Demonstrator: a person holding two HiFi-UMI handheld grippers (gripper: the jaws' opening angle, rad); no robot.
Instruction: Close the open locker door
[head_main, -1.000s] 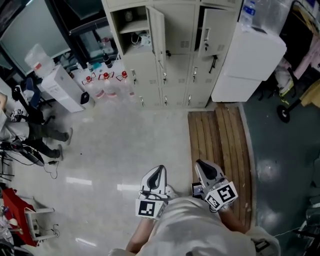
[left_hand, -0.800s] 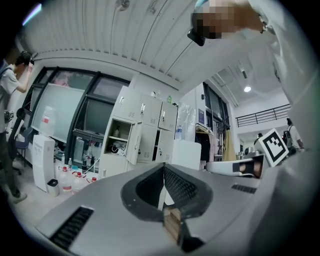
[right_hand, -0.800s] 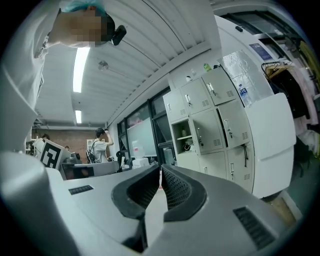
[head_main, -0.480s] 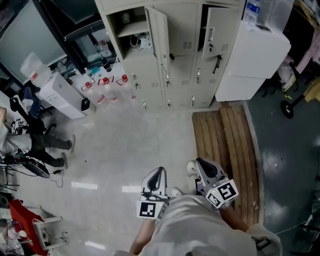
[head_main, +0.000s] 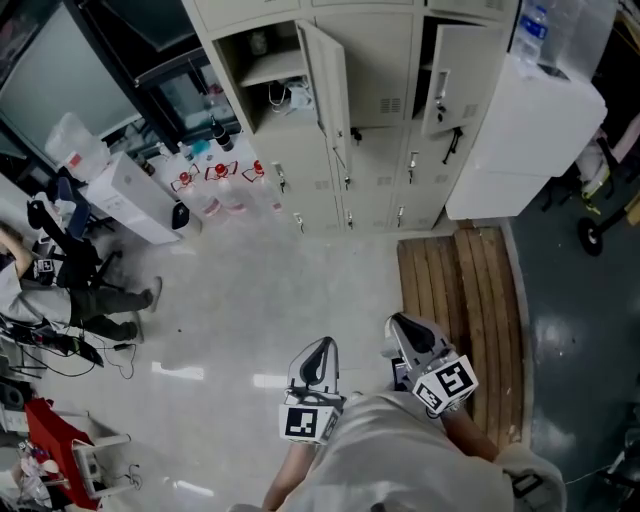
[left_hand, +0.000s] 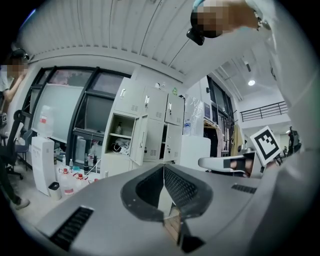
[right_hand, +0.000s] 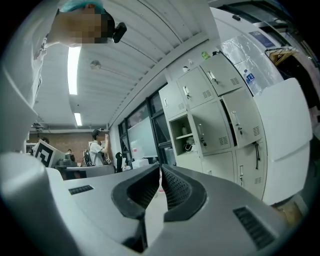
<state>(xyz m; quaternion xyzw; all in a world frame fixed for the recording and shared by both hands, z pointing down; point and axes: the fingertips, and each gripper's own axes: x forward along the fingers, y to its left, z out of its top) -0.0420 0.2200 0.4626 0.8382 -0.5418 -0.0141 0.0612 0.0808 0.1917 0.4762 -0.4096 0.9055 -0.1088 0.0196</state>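
In the head view a bank of beige lockers (head_main: 375, 120) stands ahead across the floor. One upper door (head_main: 328, 75) hangs wide open, showing a shelf with cables (head_main: 285, 95). A second door (head_main: 448, 80) further right is ajar. Both grippers are held low by my body, far from the lockers. My left gripper (head_main: 322, 347) is shut and empty. So is my right gripper (head_main: 398, 325). The left gripper (left_hand: 163, 167) view shows the open door (left_hand: 138, 146) in the distance. Beyond the shut right gripper (right_hand: 160, 170), its own view shows the open compartment (right_hand: 182, 135).
A white cabinet (head_main: 525, 130) stands right of the lockers, with a wooden pallet (head_main: 460, 310) on the floor before it. Red-capped bottles (head_main: 215, 180) and a white box (head_main: 125, 200) sit left of the lockers. A seated person (head_main: 60, 280) and cables are at the far left.
The lockers have slid lower and grown larger in the head view, so I have come nearer. Both grippers stay shut and low by my body.
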